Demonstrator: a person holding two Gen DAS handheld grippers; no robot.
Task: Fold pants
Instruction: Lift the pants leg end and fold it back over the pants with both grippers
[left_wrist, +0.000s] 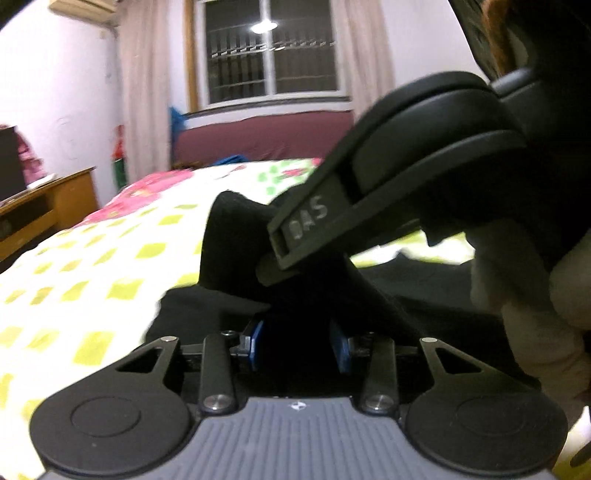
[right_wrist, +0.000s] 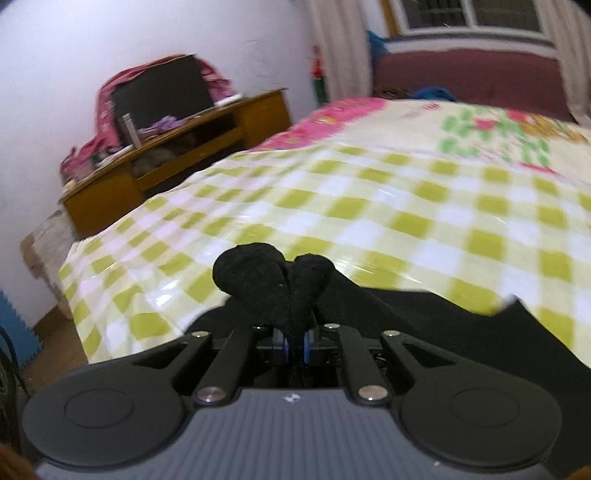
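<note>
The black pants (left_wrist: 236, 251) lie on a bed with a green-and-white checked sheet (left_wrist: 92, 266), one part pulled up into a peak. My left gripper (left_wrist: 297, 343) has its blue pads set moderately apart, and a thick bunch of the black cloth fills the gap. Across the left wrist view from the upper right slants the black housing of the right-hand tool (left_wrist: 406, 147), its tip down on the raised cloth. In the right wrist view my right gripper (right_wrist: 295, 343) is shut on a gathered wad of the pants (right_wrist: 273, 277), which bulges above the pads. More black cloth (right_wrist: 461, 332) trails to the right.
A low wooden cabinet (right_wrist: 177, 147) with a dark screen and pink cloth stands left of the bed. A maroon headboard (left_wrist: 266, 136), a window and curtains are behind it. A person's pale-covered hand (left_wrist: 524, 295) is at the right. Checked sheet (right_wrist: 406, 206) stretches ahead.
</note>
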